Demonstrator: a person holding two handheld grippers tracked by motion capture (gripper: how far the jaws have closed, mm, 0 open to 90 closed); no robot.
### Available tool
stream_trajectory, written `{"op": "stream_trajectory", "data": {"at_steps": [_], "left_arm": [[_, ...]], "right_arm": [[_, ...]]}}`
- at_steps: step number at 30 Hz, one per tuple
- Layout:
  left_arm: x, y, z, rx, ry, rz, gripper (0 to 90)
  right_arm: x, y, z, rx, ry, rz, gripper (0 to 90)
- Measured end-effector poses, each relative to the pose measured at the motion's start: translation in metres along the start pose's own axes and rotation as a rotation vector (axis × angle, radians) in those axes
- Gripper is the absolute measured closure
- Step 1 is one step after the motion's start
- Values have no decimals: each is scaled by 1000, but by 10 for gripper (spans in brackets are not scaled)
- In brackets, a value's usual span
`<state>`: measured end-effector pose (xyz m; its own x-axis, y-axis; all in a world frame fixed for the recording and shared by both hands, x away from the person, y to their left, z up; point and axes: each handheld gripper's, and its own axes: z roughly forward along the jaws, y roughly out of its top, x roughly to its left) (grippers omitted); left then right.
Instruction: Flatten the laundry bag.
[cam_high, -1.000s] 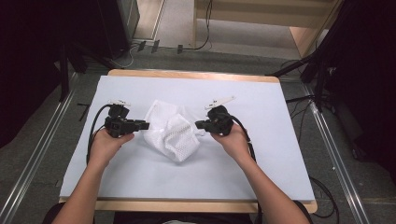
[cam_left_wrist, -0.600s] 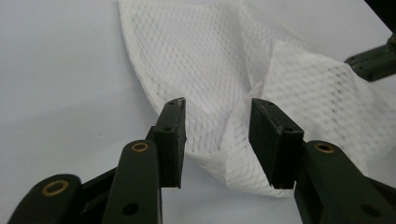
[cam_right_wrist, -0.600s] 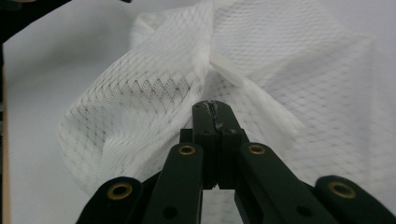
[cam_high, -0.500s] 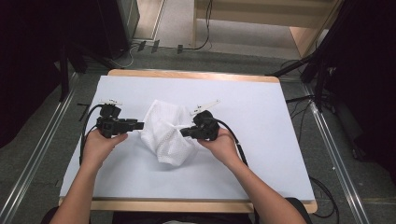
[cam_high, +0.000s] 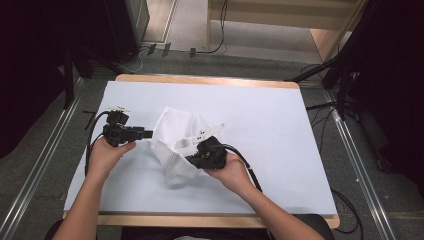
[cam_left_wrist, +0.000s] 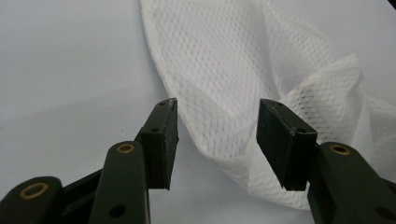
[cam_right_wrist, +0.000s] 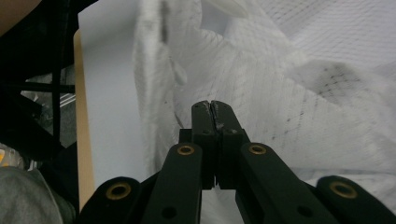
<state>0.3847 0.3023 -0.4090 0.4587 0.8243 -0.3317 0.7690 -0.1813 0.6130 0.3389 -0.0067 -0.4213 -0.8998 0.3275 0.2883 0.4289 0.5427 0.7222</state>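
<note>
- One white mesh bag (cam_high: 177, 145) lies crumpled near the middle of the one table (cam_high: 280, 125), on its pale blue-white surface; a wooden edge frames the table top.
- Two grippers are at work, one in each of the person's two hands.
- The left gripper (cam_high: 145, 133) sits just beside the left edge of the mesh bag in the high view. In the left gripper view, its two black pads (cam_left_wrist: 161, 135) stand well apart, having just been opening; a fold of the bag's netting lies in the gap between them, and the pads do not press on it.
- The right gripper (cam_high: 192, 159) rests over the lower middle of the bag. In the right gripper view, its two jaws are pressed flat together with no gap, the netting spread just beyond and around the tips; whether any cloth is pinched between them cannot be told.
- One dark cable trails from each gripper, two in all.
- One white strip juts from the bag's right side in the high view.
</note>
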Motion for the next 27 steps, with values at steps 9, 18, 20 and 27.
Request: {"op": "stream_trajectory", "data": {"at_steps": [9,18,20,27], "left_arm": [[6,4,14,33,-13,-6,486],[16,2,27,69,-10,-37,492],[16,1,29,74,-9,-36,501],[22,-2,35,99,-24,-69,580]], "right_arm": [[22,-17,0,35,26,-4,900],[17,-15,-27,-24,-50,-5,862],[9,-15,-33,-36,-76,2,852],[-17,-16,-40,-47,-146,39,798]]}}
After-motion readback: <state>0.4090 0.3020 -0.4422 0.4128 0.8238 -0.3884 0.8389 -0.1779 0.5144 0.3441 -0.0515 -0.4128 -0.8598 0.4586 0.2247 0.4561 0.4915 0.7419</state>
